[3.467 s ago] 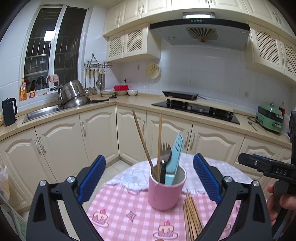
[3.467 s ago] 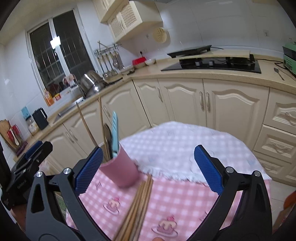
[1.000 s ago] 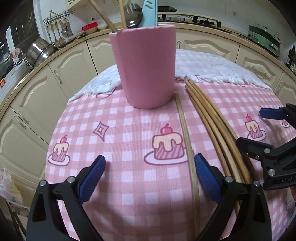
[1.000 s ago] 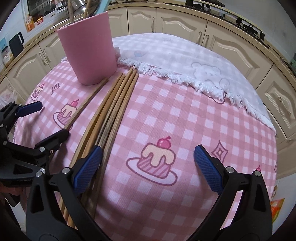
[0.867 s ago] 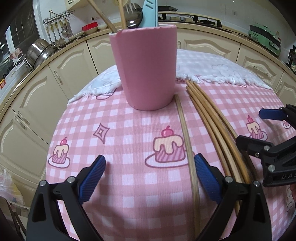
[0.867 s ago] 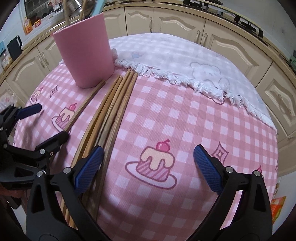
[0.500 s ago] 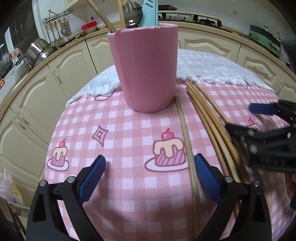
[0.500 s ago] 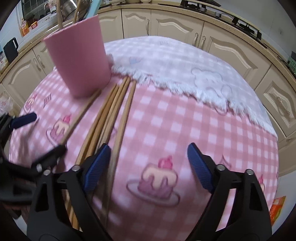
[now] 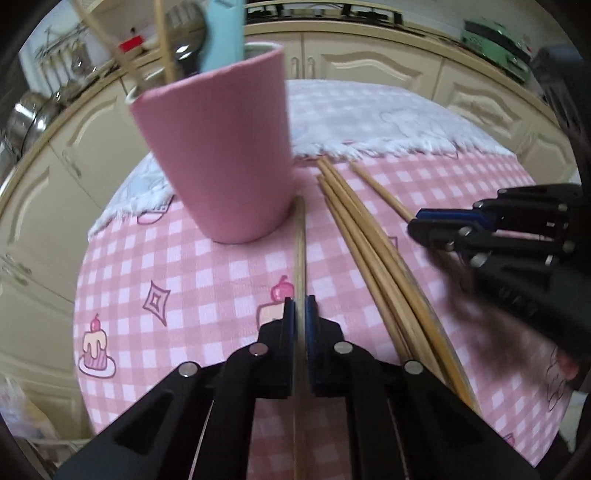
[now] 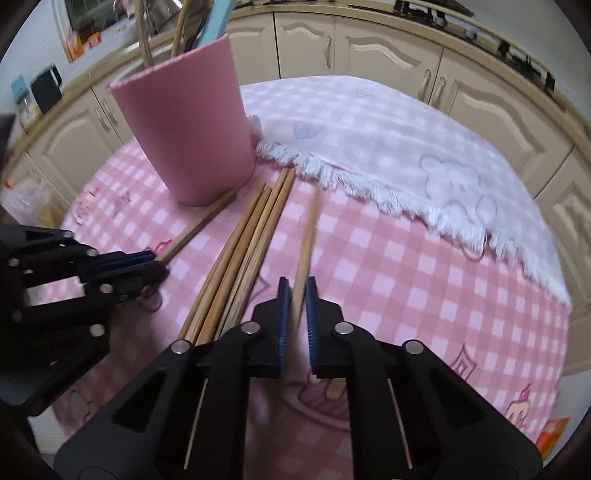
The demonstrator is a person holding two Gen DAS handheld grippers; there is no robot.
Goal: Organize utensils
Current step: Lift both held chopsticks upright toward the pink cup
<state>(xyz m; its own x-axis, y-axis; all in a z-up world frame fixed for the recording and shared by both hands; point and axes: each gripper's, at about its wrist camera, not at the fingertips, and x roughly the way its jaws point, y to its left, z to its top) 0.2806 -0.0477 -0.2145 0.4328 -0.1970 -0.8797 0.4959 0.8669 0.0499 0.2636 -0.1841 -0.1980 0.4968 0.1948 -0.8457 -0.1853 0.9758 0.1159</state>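
Blue-padded left gripper point(image 9: 300, 314), bottom centre of its frame, we find pressed together on a single wooden chopstick point(image 9: 300, 236) whose far end lies at the foot of the pink cup point(image 9: 221, 147). Right gripper point(image 10: 295, 295), bottom centre of its own view, pinches another chopstick point(image 10: 308, 236), set apart from the loose bundle of chopsticks point(image 10: 243, 251) on the pink checked tablecloth point(image 10: 406, 277). Upper left, the cup holds two chopsticks, a light-blue utensil point(image 9: 225, 29) and a blurred metal piece.
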